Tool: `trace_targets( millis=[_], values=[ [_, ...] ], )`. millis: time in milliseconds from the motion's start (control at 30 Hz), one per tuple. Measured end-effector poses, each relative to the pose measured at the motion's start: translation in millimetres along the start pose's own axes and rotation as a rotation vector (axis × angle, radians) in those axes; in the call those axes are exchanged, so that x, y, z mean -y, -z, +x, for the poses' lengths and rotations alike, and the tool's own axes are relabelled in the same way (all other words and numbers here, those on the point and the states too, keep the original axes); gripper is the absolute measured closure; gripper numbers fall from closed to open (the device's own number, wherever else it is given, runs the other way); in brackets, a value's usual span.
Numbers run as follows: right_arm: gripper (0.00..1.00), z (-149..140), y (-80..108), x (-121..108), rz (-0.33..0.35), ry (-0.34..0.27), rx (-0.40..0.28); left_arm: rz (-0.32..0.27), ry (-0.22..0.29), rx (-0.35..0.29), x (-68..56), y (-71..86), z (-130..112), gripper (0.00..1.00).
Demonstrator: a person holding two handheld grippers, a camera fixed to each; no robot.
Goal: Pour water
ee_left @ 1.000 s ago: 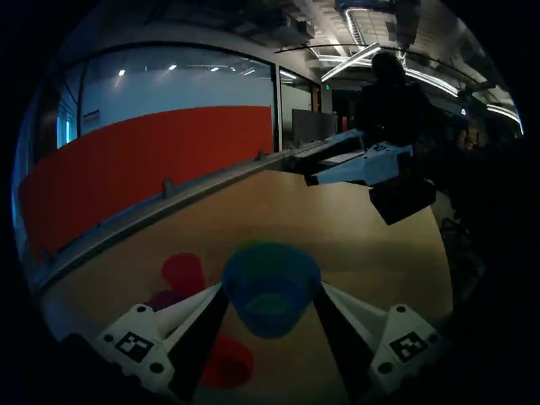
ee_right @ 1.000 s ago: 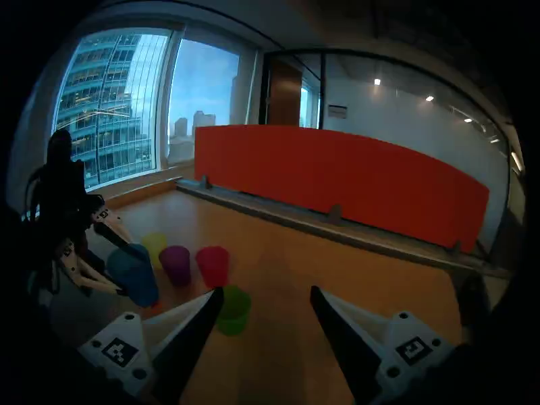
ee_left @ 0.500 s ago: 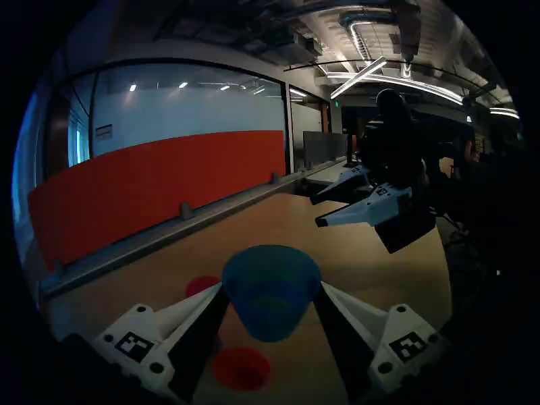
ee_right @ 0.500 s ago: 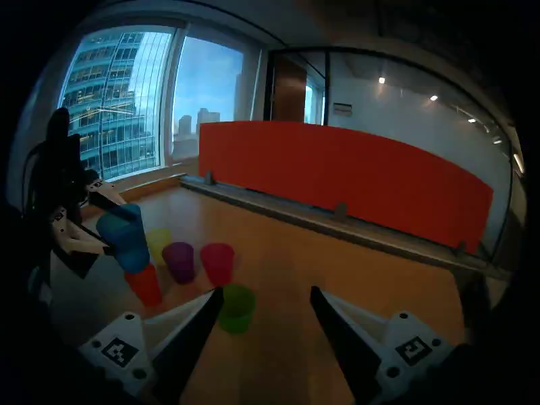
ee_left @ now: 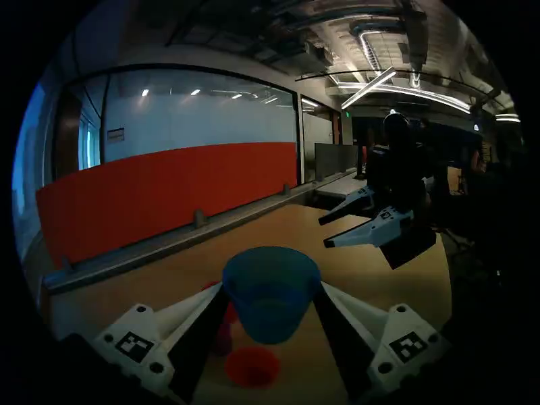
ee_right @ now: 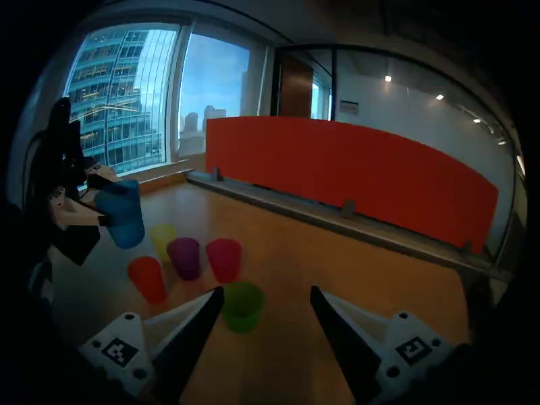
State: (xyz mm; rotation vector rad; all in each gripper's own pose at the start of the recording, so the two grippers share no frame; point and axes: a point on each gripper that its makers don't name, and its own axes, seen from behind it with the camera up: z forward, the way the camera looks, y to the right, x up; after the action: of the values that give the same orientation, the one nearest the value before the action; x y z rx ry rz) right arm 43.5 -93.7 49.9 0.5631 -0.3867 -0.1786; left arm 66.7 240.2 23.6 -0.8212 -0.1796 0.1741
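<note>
A blue cup (ee_left: 271,302) sits between the fingers of my left gripper (ee_left: 270,291), which is shut on it and holds it upright above the table. From the right gripper view the same blue cup (ee_right: 122,214) hangs in the air at the far left in the left gripper (ee_right: 106,201), above an orange cup (ee_right: 147,278). My right gripper (ee_right: 265,302) is open and holds nothing; a green cup (ee_right: 241,306) stands on the table just beyond its fingertips. The right gripper (ee_left: 325,232) also shows farther off, hovering over the table.
On the wooden table (ee_right: 351,283) stand a yellow cup (ee_right: 163,238), a purple cup (ee_right: 183,257) and a red cup (ee_right: 224,259) in a cluster. The orange cup (ee_left: 252,366) lies below the held blue cup. An orange partition (ee_right: 378,179) runs along the table's far edge.
My left gripper has lifted the blue cup from table level beside the other cups to well above them, uncovering the orange cup. The right gripper stays open and has barely moved.
</note>
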Motion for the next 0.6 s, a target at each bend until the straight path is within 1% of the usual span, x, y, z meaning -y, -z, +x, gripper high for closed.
trace_targets(
  millis=[200,367,600],
  values=[
    [0.00,-7,-6.8,4,0.013,0.007,0.015,0.020,0.008,-0.014,8.7,8.7,7,0.15],
    [0.01,-14,-12.8,9,0.031,0.008,0.027,0.042,0.017,-0.039,19.0,17.2,19,0.15],
    [0.00,-27,-22.9,15,0.052,0.010,0.053,0.088,0.010,-0.076,35.3,29.7,37,0.15]
  ],
)
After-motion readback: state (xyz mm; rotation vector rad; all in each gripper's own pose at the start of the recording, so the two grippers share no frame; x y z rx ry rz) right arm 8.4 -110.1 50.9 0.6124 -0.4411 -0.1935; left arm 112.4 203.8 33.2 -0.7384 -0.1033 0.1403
